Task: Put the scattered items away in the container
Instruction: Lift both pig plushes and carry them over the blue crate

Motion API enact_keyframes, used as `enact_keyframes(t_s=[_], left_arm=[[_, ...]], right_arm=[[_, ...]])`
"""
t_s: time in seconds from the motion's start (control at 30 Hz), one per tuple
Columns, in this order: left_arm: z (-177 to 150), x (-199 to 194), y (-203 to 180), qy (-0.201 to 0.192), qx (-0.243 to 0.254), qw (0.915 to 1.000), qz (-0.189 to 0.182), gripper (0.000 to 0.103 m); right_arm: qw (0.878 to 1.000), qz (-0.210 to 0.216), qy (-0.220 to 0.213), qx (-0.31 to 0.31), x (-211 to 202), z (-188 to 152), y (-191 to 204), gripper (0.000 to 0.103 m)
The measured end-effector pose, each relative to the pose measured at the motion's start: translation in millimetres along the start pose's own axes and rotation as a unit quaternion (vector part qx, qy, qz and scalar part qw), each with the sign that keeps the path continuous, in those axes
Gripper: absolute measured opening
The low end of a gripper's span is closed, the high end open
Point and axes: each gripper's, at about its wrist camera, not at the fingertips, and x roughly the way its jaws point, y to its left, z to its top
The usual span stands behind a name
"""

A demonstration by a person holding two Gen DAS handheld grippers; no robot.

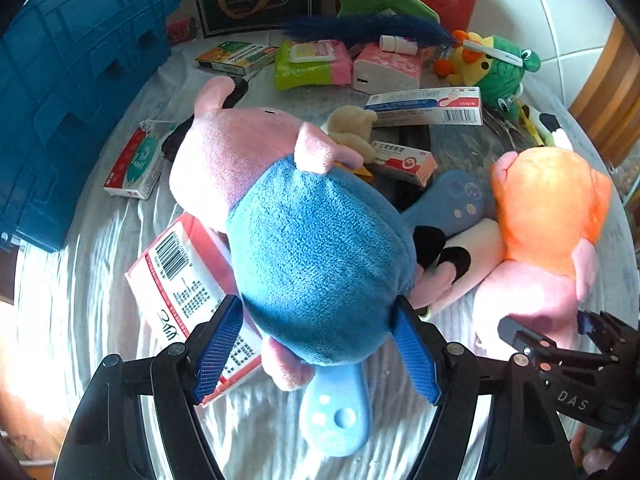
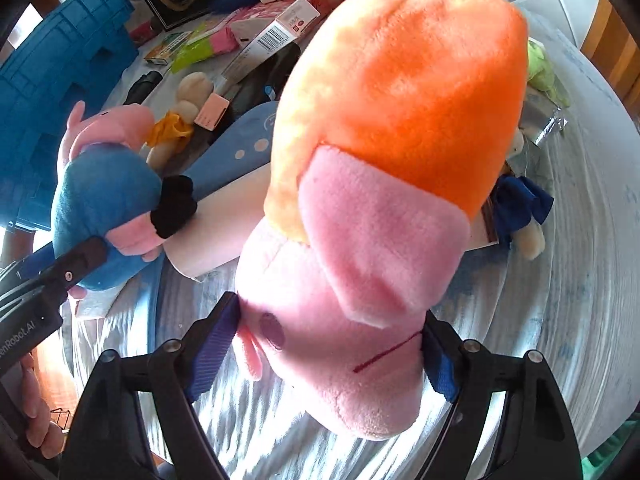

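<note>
Two pig plushies: L fingers [image 1: 316,344] pinch blue-dressed pig [image 1: 316,248], R fingers [image 2: 324,356] orange-dressed pig [image 2: 360,200].

Both pictures are bright, lit by daylight. Strong light comes from the lower left, where the cloth [image 1: 60,312] turns almost white with glare. The pink toy [image 2: 340,344] in the right view looks washed out where the light hits it. The orange toy [image 1: 548,208] glows. Soft shadows lie under the blue toy [image 1: 320,260]. The round lens bends everything near the edges, so the blue crate [image 1: 72,92] curves. The corners are black. Close things look a bit fuzzy
</note>
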Motion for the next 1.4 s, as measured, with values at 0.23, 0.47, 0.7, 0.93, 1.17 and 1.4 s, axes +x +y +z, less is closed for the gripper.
enact_keyframes(t_s=[0.23,0.47,0.7,0.93,1.17,1.4], left_arm=[[28,-14,-2,0.009,-0.028,0.9996,-0.004,0.077],[58,11,7,0.051,-0.099,0.9936,0.012,0.088],[44,60,-15,0.091,-0.098,0.991,0.002,0.087],[31,35,-39,0.008,-0.022,0.9985,0.049,0.078],[25,-7,-39,-0.043,0.006,0.9977,0.051,0.078],[26,-51,-33,-0.089,0.02,0.9947,0.049,0.078]], right_arm=[[1.0,-0.008,-0.01,0.022,-14,5,-14,0.083],[0.999,-0.014,-0.037,0.026,-34,32,-21,0.088],[1.0,-0.018,-0.014,0.018,8,48,-23,0.093],[0.999,-0.019,-0.042,-0.009,7,48,-20,0.08],[0.997,-0.021,-0.068,-0.004,-14,43,-21,0.073],[0.992,-0.028,-0.122,-0.004,-51,48,-6,0.073]])
